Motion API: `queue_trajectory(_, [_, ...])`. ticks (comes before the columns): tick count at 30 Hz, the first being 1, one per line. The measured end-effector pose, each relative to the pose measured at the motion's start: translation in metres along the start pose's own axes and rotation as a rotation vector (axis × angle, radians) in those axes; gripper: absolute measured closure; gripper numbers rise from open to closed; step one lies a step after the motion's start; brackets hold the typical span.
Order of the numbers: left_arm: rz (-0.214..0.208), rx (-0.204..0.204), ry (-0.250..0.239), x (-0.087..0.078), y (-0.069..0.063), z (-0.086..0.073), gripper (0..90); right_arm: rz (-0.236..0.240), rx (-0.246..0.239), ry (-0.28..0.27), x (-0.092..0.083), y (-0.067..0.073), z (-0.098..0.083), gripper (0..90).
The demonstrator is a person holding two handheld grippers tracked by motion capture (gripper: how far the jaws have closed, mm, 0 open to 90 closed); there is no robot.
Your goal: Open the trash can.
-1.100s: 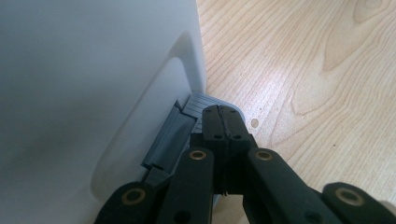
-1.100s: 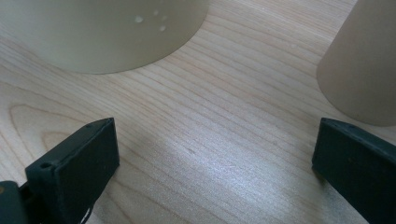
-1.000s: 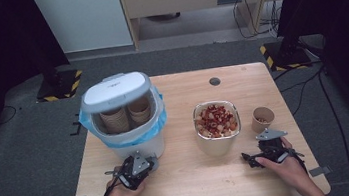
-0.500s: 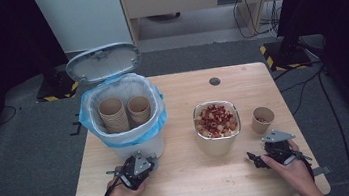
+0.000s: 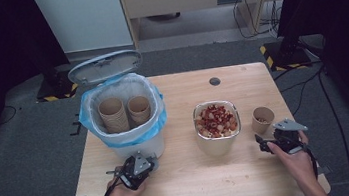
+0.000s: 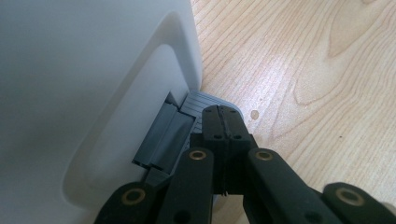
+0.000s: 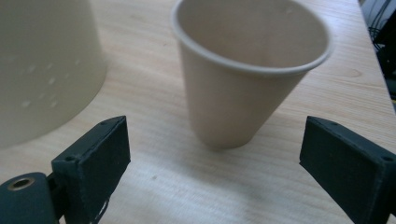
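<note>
A white pedal bin [image 5: 135, 142] with a blue liner stands at the table's left, its lid [image 5: 104, 67] tipped up and back. Inside stand two stacks of brown paper cups [image 5: 114, 114]. My left gripper [image 5: 149, 161] is shut, its tip [image 6: 223, 114] resting on the grey pedal [image 6: 201, 100] at the foot of the bin [image 6: 70, 93]. A single paper cup [image 5: 262, 119] stands at the right. My right gripper [image 5: 264, 143] is open just short of this cup [image 7: 247, 79]. Its jaws have just been closing a little, and the pads touch nothing.
A cream bowl [image 5: 218, 144] of red and pale food pieces sits between the bin and the cup, and its wall [image 7: 42, 70] is at the left of the right gripper view. A round hole [image 5: 215, 81] marks the far side of the table.
The bin's lid has swung from closed to fully up. My right gripper has shifted slightly right and toward the cup. The left hand has stayed on the pedal.
</note>
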State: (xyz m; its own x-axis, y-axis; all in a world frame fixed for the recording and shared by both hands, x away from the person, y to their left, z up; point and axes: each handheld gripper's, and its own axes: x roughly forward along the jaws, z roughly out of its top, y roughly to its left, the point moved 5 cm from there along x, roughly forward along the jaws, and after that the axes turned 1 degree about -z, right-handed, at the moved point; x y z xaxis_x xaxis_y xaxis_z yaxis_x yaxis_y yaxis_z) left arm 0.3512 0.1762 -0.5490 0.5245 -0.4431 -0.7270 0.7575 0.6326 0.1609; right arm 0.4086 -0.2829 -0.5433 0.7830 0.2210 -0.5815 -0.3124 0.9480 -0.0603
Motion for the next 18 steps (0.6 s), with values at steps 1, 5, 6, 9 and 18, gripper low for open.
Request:
queue_trajectory(1, [-0.001,-0.001,0.0,0.0,0.0,0.0,89.9,-0.001,0.012,-0.006,0.001,-0.002,0.002,8.9])
queue_trajectory(5, [0.002,0.004,0.002,0.0,0.0,0.0,89.8,0.011,0.043,-0.027,0.003,-0.006,0.011,7.7])
queue_trajectory(6, [0.002,0.003,0.001,0.0,0.0,0.0,89.8,0.011,0.054,-0.033,0.004,-0.007,0.014,7.6])
queue_trajectory(9, [0.0,0.002,0.0,0.0,0.0,0.0,89.9,0.017,0.077,-0.04,0.009,-0.009,0.021,6.8])
queue_trajectory(18, [0.0,0.003,0.0,0.0,0.0,0.0,89.8,0.017,0.109,-0.069,0.028,-0.013,0.032,9.2])
